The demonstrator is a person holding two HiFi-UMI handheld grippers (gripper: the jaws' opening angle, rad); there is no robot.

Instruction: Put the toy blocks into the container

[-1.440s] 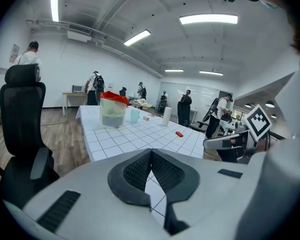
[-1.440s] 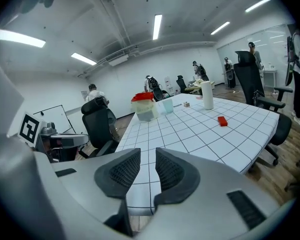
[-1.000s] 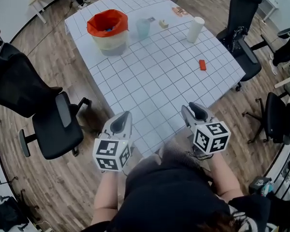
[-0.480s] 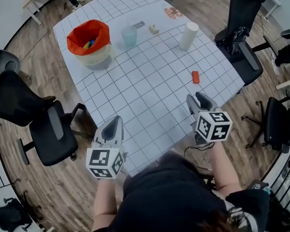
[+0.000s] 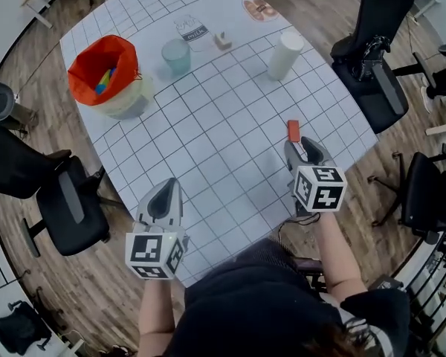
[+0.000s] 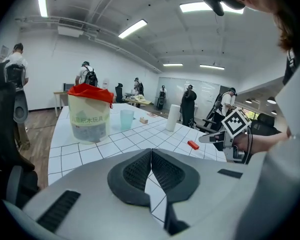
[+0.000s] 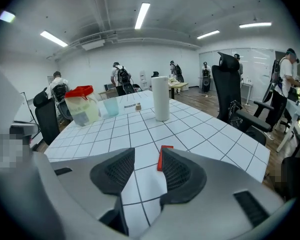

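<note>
A small red block (image 5: 293, 131) lies flat on the white gridded table (image 5: 223, 125), near its right edge. My right gripper (image 5: 300, 148) hovers just behind it, jaws open and still opening. In the right gripper view the red block (image 7: 164, 156) sits just ahead of the right jaw's tip, with nothing between the pads of the right gripper (image 7: 146, 160). The container (image 5: 104, 76), a clear tub with an orange-red liner and coloured blocks inside, stands at the far left. My left gripper (image 5: 164, 192) hangs over the near table edge, and in its own view the left gripper (image 6: 151, 153) is shut and empty.
A teal cup (image 5: 176, 54), a white cylinder (image 5: 285, 54), a small wooden piece (image 5: 222, 40) and a printed card (image 5: 192, 30) stand at the far side. Black office chairs flank the table at left (image 5: 68, 208) and right (image 5: 377, 58).
My right gripper has moved forward over the table until it is right behind the red block. The left gripper has drifted slightly back toward the table's near edge.
</note>
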